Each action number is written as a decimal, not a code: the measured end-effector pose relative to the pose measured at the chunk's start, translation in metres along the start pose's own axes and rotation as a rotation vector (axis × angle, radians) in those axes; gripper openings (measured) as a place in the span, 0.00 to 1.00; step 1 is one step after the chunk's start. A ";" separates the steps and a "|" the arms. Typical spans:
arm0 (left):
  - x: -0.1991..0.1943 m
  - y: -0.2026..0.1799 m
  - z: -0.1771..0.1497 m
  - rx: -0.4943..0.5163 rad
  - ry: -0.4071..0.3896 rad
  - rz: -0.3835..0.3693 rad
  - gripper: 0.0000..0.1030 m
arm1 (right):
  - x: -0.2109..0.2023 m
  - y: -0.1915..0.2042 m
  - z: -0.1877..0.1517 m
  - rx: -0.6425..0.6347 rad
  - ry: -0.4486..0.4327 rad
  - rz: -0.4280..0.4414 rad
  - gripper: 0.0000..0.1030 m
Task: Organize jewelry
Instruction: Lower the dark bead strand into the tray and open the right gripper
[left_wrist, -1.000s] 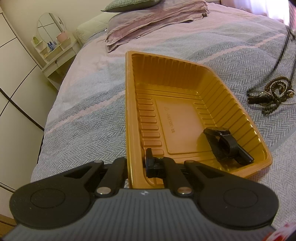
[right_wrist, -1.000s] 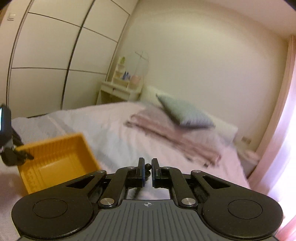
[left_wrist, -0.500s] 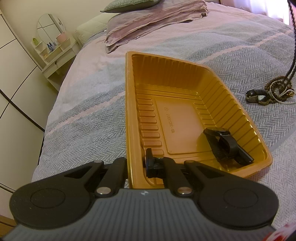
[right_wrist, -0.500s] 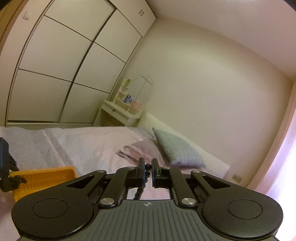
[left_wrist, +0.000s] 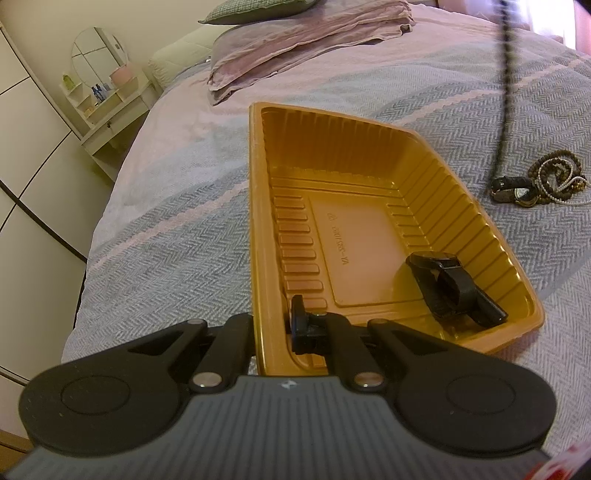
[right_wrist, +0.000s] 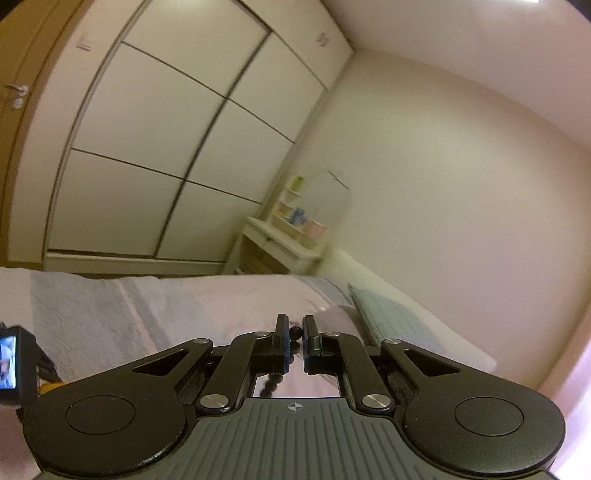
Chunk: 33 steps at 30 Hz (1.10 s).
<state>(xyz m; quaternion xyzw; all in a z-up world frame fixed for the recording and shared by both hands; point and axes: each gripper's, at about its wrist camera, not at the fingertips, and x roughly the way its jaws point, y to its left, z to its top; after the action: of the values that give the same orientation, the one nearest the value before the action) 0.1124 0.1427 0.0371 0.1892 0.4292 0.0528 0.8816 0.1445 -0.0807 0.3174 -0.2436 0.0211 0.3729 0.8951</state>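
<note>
An orange plastic tray (left_wrist: 436, 177) lies on the bed, with a black watch (left_wrist: 450, 288) in its near right corner. My left gripper (left_wrist: 273, 325) is shut on the tray's near left rim. A pile of jewelry (left_wrist: 546, 181), bead strands and a watch, lies on the blanket to the tray's right. A dark bead necklace (left_wrist: 506, 92) hangs taut from above down to that pile. My right gripper (right_wrist: 294, 338) is shut on the dark bead necklace (right_wrist: 294, 332) and is held high, facing the wardrobe and wall.
Grey and pink striped blanket (left_wrist: 177, 236) covers the bed. Folded pink bedding and a pillow (left_wrist: 295, 40) lie at the head. A white dresser with mirror (left_wrist: 107, 96) stands left of the bed. The wardrobe (right_wrist: 155, 147) fills the right wrist view.
My right gripper has risen and tilted upward, lifting the bead necklace out of the pile until it hangs as a straight strand. The left gripper and tray have stayed still.
</note>
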 end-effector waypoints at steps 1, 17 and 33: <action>0.000 0.000 0.000 -0.001 0.000 -0.001 0.03 | 0.006 0.002 0.004 -0.011 -0.005 0.010 0.06; 0.002 0.002 -0.001 -0.014 -0.006 -0.015 0.03 | 0.118 0.070 -0.036 -0.191 0.208 0.251 0.06; 0.004 0.005 -0.001 -0.024 -0.004 -0.020 0.04 | 0.162 0.130 -0.111 -0.466 0.296 0.420 0.06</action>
<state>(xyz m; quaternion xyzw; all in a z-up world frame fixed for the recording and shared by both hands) 0.1144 0.1485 0.0355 0.1742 0.4288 0.0487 0.8851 0.1889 0.0541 0.1290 -0.4831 0.1149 0.5043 0.7065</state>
